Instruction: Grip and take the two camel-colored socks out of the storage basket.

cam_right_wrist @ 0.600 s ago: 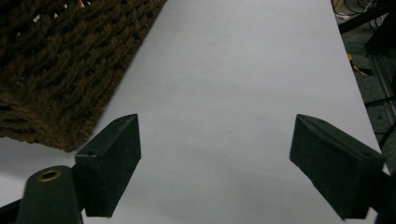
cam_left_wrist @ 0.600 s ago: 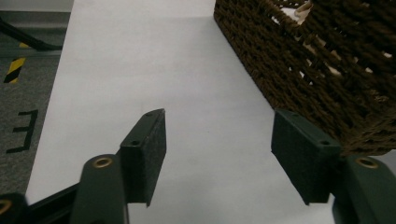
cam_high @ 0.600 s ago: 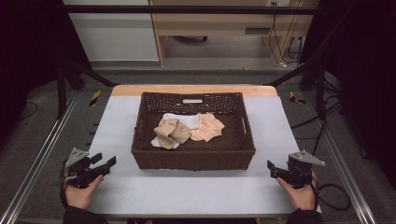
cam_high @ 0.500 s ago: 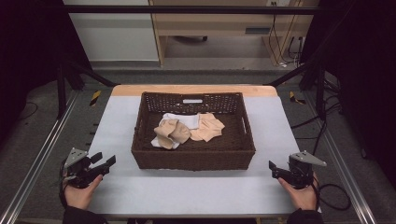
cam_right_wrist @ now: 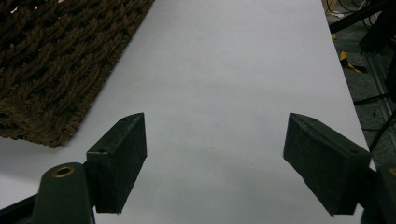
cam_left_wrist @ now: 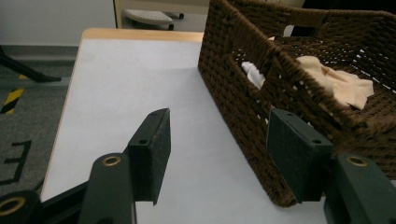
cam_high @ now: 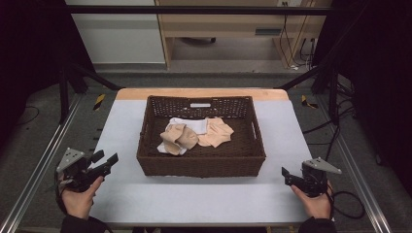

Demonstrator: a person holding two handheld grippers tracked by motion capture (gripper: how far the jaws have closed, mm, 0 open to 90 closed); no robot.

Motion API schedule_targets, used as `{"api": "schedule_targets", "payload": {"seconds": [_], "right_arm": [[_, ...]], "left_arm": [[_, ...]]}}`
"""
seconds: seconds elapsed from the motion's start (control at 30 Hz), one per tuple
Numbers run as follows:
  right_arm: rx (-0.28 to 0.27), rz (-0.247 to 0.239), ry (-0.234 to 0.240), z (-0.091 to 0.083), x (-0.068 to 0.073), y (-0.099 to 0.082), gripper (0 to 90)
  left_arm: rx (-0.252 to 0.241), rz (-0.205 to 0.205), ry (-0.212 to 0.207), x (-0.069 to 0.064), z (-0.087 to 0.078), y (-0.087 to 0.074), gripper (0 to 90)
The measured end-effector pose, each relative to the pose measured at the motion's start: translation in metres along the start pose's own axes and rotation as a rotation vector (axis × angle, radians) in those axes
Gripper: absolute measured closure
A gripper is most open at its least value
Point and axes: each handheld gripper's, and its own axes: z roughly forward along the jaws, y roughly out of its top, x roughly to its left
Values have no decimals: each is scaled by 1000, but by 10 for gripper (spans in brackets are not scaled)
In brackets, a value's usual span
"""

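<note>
Both grippers wait at the near counter (cam_high: 204, 204) corners, left gripper (cam_high: 108, 160) and right gripper (cam_high: 285, 175) with fingers apart and empty; next, I'd judge, reaching into the dark-brown woven wicker basket (cam_high: 201, 164) for the beige cloths (cam_high: 194, 136).

A basket (cam_high: 201, 165) sits mid-table (cam_high: 204, 204), holding socks (cam_high: 179, 138) at its centre with a cloth (cam_high: 192, 124) behind them. The left gripper (cam_high: 104, 162) lies near the table's left edge, the right gripper (cam_high: 287, 175) near its right edge, both well apart from the basket.
</note>
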Motion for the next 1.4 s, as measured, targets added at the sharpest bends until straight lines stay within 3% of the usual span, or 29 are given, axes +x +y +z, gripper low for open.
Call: {"api": "schedule_targets", "payload": {"seconds": [0.17,0.37,0.7,0.93,1.4], "right_arm": [[-8,1,0,-1,0,0,214],[-14,-3,3,-1,0,0,215],[-22,-12,0,-1,1,1,224],[-32,-4,5,-2,1,2,213],[-39,4,10,-1,0,3,213]], "left_arm": [[-25,20,-14,-6,-2,13,401],[-62,12,-32,-9,-3,32,402],[-101,57,-66,-36,2,62,402],[-111,91,-89,-62,17,83,404],[-92,142,-109,-96,49,107,431]]}}
